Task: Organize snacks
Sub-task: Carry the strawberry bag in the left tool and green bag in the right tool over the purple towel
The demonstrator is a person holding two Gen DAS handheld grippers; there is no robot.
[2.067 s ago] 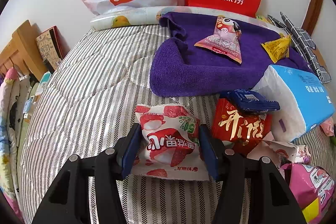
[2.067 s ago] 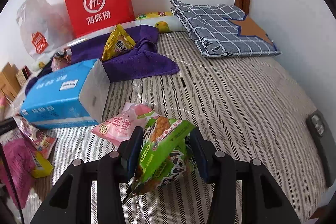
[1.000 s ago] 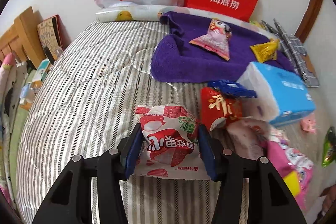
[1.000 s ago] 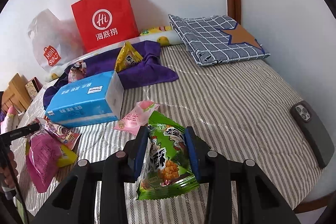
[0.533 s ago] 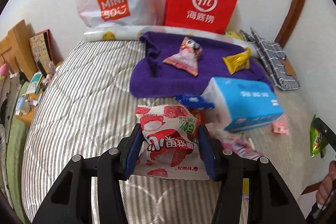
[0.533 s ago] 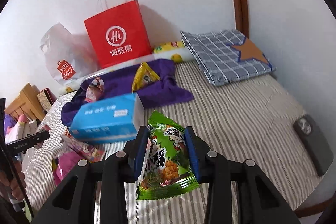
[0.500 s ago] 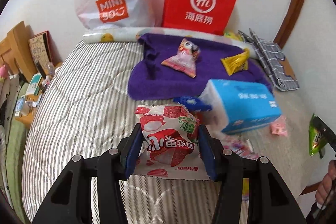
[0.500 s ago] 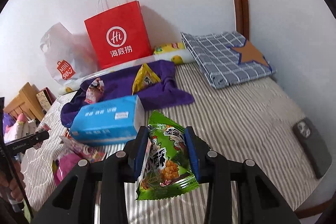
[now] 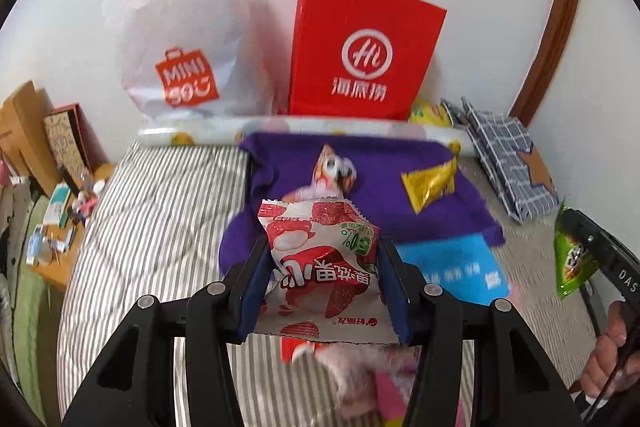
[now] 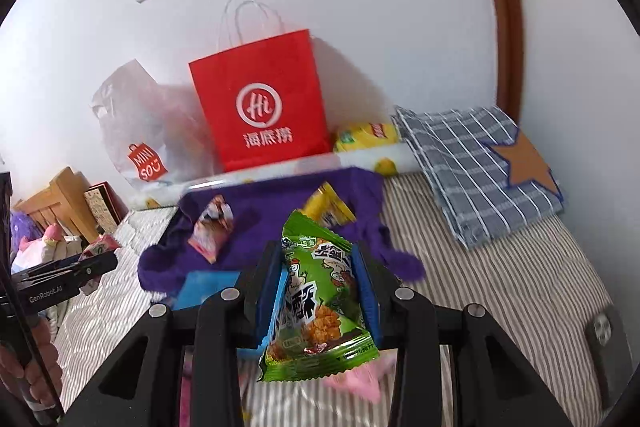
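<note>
The left gripper (image 9: 322,281) pinches a red-and-white packet (image 9: 320,259) by its sides; the right gripper (image 10: 316,295) pinches a green packet (image 10: 316,301) the same way, both held above the striped bed (image 10: 500,267). The packets are puffy and slick — a loose squeeze could let one slide out, and the green one hangs low below its pads. Farther off lies a purple towel (image 9: 380,163) with a pink packet (image 9: 332,173) left and a yellow packet (image 9: 430,185) right. Dropped from height, a packet may bounce off the towel or knock those aside. Behind, a red bag (image 9: 362,51) leans on the far wall — a long reach could tip it.
</note>
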